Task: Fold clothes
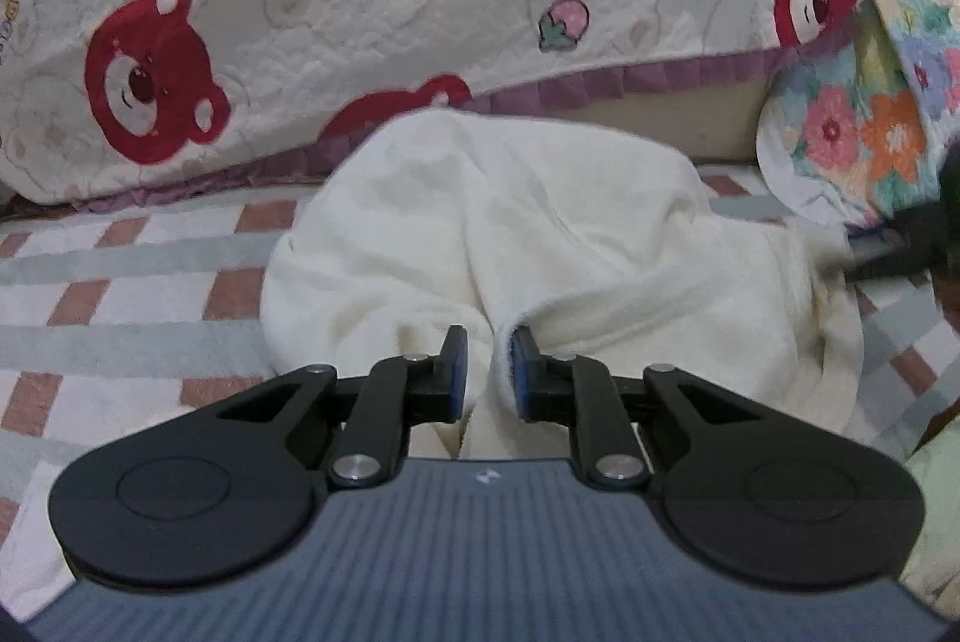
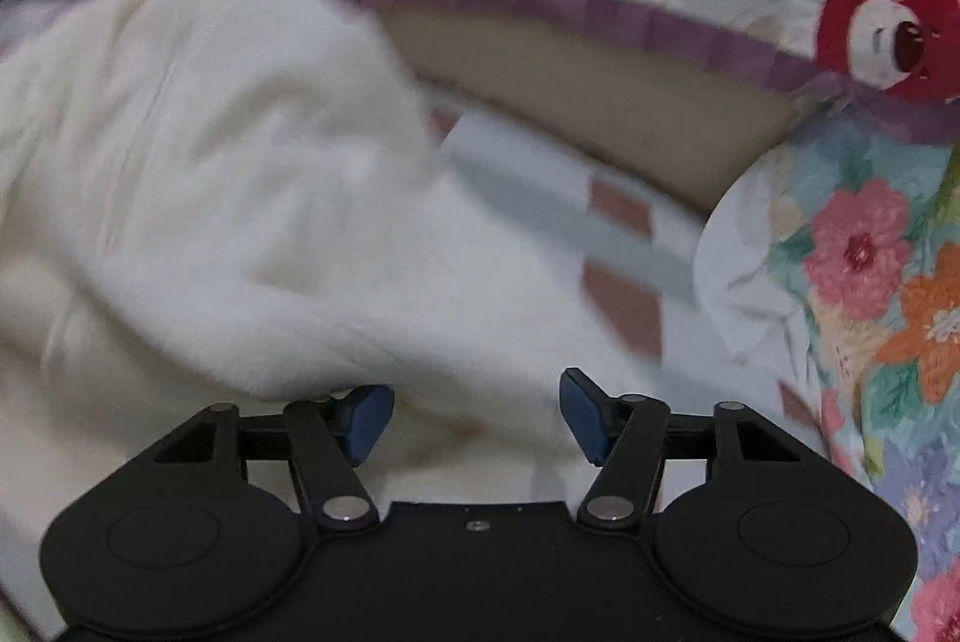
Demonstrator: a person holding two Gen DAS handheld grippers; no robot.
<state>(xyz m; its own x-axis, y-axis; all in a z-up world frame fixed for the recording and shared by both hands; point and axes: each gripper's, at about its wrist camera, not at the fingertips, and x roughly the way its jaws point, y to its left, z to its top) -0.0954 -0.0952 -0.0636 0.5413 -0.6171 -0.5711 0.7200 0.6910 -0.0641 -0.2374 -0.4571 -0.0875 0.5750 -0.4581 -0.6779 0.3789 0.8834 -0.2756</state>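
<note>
A cream fleece garment [image 1: 510, 222] lies bunched on the striped bed sheet [image 1: 120, 282]. My left gripper [image 1: 489, 372] is nearly closed with a fold of the garment pinched between its blue pads [image 1: 459, 372]. In the right wrist view the same cream garment [image 2: 210, 192] fills the left and centre, blurred by motion. My right gripper [image 2: 477, 420] is open and empty, its blue pads [image 2: 579, 411] just above the garment's near edge. A dark shape at the right edge of the left wrist view [image 1: 918, 246] looks like the other gripper.
A white quilt with red bear faces [image 1: 300, 12] is heaped behind the garment, with a purple trim edge [image 2: 570, 6]. A floral blanket [image 2: 870, 252] lies at the right. The sheet has grey and brick-red checks [image 2: 624, 246].
</note>
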